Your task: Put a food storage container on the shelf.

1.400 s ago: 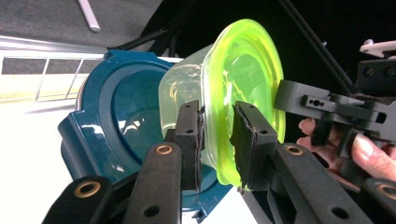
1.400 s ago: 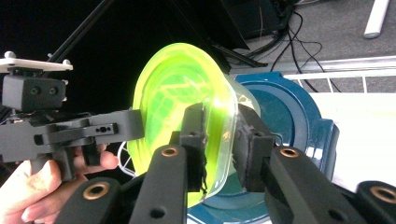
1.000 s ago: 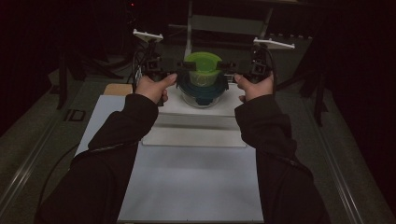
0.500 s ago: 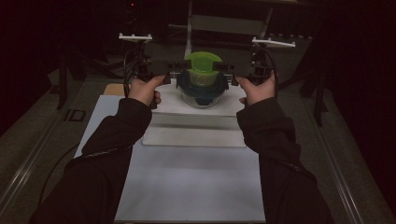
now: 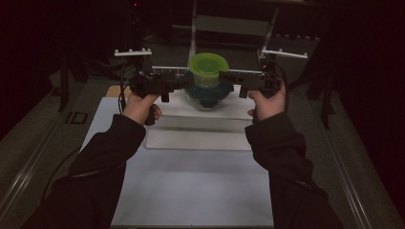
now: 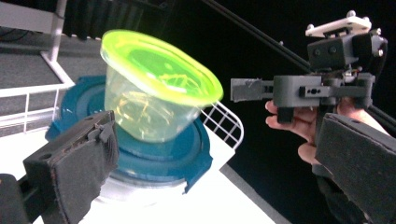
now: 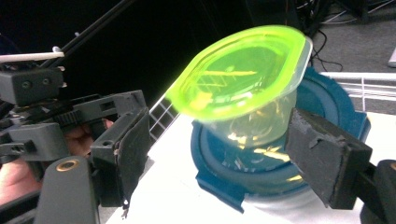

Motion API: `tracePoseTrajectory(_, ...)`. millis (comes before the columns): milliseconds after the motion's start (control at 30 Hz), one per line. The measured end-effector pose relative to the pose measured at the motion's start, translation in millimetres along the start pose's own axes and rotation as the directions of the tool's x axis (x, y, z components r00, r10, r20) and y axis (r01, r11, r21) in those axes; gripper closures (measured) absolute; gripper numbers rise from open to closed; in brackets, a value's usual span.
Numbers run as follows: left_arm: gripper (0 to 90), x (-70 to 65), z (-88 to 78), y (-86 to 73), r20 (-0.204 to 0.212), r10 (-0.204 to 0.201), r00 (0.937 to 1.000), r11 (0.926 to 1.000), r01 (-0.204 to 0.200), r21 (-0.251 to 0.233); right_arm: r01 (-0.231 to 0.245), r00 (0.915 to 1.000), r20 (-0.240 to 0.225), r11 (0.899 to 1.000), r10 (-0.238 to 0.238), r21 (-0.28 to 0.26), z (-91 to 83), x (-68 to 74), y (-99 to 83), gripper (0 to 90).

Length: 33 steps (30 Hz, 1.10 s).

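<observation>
I have both grippers, left gripper (image 5: 179, 84) and right gripper (image 5: 232, 82), wide open and empty, flanking the green-lidded tub (image 5: 208, 71); I'd close evenly below its rim.

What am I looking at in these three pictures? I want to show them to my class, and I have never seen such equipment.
A person at a table holds a hand-operated tool in each hand: the left gripper and the right gripper. One picture looks down from above; the other two come from cameras riding on each gripper, looking along its black padded jaws. On a white board stands a clear container with a blue lid, and on top of it a smaller tub with a green lid, tilted. Both grippers are open on either side of the tubs; neither grips anything.
</observation>
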<state>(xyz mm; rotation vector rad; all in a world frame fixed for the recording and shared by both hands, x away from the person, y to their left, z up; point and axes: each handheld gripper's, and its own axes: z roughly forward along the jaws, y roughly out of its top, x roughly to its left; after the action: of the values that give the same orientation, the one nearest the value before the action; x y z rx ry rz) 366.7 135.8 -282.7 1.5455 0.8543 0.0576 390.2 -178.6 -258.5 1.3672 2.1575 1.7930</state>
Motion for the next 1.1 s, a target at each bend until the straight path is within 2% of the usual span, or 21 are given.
tracePoseTrajectory(100,0.0,-2.4,-3.1,-5.7,0.003,0.018,0.9998,0.9998,-0.018,-0.003,0.018,0.9998,-0.001,1.0,-0.018,0.008,-3.5,1.6,-7.0,22.4)
tracePoseTrajectory(133,0.0,-5.2,-6.0,-11.9,-0.001,0.037,0.9993,0.9993,-0.037,0.007,0.023,0.9997,-0.005,1.0,-0.023,0.007,-4.8,2.1,-9.6,22.7)
tracePoseTrajectory(200,0.0,-7.5,-8.3,-17.2,-0.001,0.055,0.9985,0.9984,-0.055,0.012,0.041,0.999,-0.02,0.999,-0.041,0.012,-9.2,2.9,-21.5,22.7)
tracePoseTrajectory(333,0.0,-10.5,-11.7,-27.4,0.007,0.068,0.9976,0.9974,-0.068,0.022,0.042,0.9987,-0.029,0.999,-0.042,0.018,-12.0,2.7,-32.7,22.7)
tracePoseTrajectory(467,0.0,-15.0,-15.6,-39.3,0.017,0.094,0.9954,0.9952,-0.094,0.025,0.056,0.9975,-0.046,0.998,-0.055,0.032,-13.3,2.1,-54.3,22.6)
tracePoseTrajectory(500,0.0,-15.0,-15.6,-39.3,0.017,0.094,0.9954,0.9952,-0.094,0.025,0.056,0.9975,-0.046,0.998,-0.055,0.032,-13.3,2.1,-54.3,22.6)
tracePoseTrajectory(533,0.0,-17.3,-17.6,-47.3,0.025,0.104,0.9942,0.9939,-0.105,0.033,0.058,0.9972,-0.051,0.998,-0.056,0.035,-13.4,2.0,-58.3,22.6)
tracePoseTrajectory(567,0.0,-18.5,-18.1,-51.1,0.026,0.107,0.9939,0.9936,-0.108,0.035,0.071,0.9957,-0.063,0.997,-0.068,0.044,-13.5,1.7,-70.6,22.6)
tracePoseTrajectory(700,0.0,-23.2,-19.3,-66.5,0.038,0.127,0.9912,0.9903,-0.129,0.054,0.102,0.9926,-0.071,0.994,-0.098,0.048,-14.7,1.1,-91.7,22.2)
tracePoseTrajectory(867,0.0,-30.9,-18.2,-91.0,0.048,0.166,0.985,0.9817,-0.169,0.087,0.125,0.9901,-0.071,0.991,-0.121,0.046,-16.8,-1.6,-114.2,22.2)
tracePoseTrajectory(1067,0.0,-33.1,-15.7,-122.4,0.062,0.189,0.9799,0.9731,-0.196,0.121,0.141,0.9872,-0.081,0.989,-0.137,0.051,-14.1,-8.8,-140.6,22.0)
tracePoseTrajectory(1100,0.0,-31.6,-14.7,-131.5,0.065,0.188,0.98,0.9711,-0.196,0.137,0.144,0.9872,-0.078,0.988,-0.139,0.052,-13.6,-10.5,-144.8,22.0)
